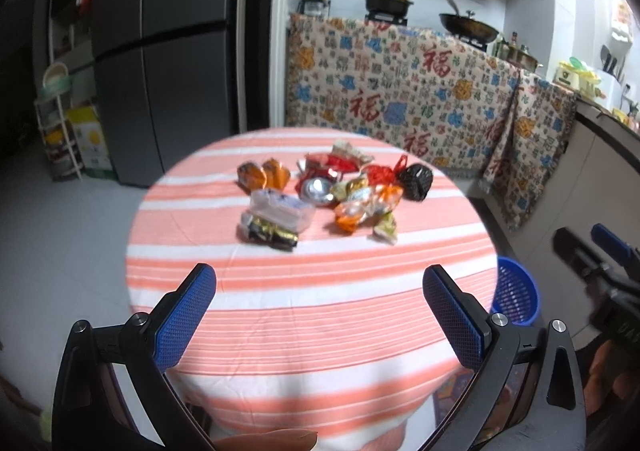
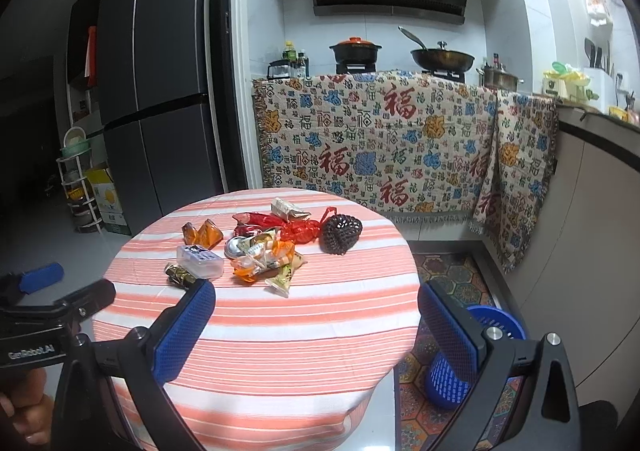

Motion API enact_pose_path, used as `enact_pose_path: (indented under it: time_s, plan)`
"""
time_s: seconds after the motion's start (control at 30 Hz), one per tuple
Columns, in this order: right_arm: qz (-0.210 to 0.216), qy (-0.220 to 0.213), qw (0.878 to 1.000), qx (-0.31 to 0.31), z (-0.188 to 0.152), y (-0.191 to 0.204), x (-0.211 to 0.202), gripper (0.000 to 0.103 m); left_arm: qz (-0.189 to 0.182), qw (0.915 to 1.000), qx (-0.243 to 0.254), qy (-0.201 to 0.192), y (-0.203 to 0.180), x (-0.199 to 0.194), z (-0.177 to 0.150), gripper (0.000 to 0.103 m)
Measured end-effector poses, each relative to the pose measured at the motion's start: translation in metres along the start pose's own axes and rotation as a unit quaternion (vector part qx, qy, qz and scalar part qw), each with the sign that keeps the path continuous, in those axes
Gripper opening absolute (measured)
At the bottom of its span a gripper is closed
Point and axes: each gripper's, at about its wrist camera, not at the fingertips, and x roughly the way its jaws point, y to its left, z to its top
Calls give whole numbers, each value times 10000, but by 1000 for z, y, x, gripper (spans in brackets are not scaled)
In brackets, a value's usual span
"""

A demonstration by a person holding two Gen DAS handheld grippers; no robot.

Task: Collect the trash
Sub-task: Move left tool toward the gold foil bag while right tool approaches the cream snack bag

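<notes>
— What's the biggest thing in front of you?

— The round bench under an orange-and-white striped cloth. The trash sits in a loose heap on its far half.

— And on the floor?

— A blue mesh wastebasket stands just beside the bench, on the right, on a patterned mat.

— The tools?

— The left hand-held gripper hangs over the near edge with its blue pads spread wide, gripping nothing. The right hand-held gripper is likewise spread wide and empty, well short of the heap.

— What's in the heap?

— A dark netted bag at the right end, a clear plastic box at the left, a crushed can in the middle, and an orange wrapper behind the box.
</notes>
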Motion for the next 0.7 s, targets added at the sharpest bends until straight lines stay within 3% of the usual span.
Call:
enact_pose_path:
  time_s: [0.37, 0.57, 0.7]
  plan:
    - [5, 582, 9982, 151, -30, -6, 73, 103, 198, 9955, -395, 841, 49, 104, -29, 103]
    - [-18, 1160, 9931, -173, -51, 6, 133, 103, 253, 9926, -490, 1085, 46, 151, -18, 103]
    - [-32, 1522, 9878, -336, -61, 11, 174, 103, 480, 9907, -584, 1128, 36, 188, -1, 103]
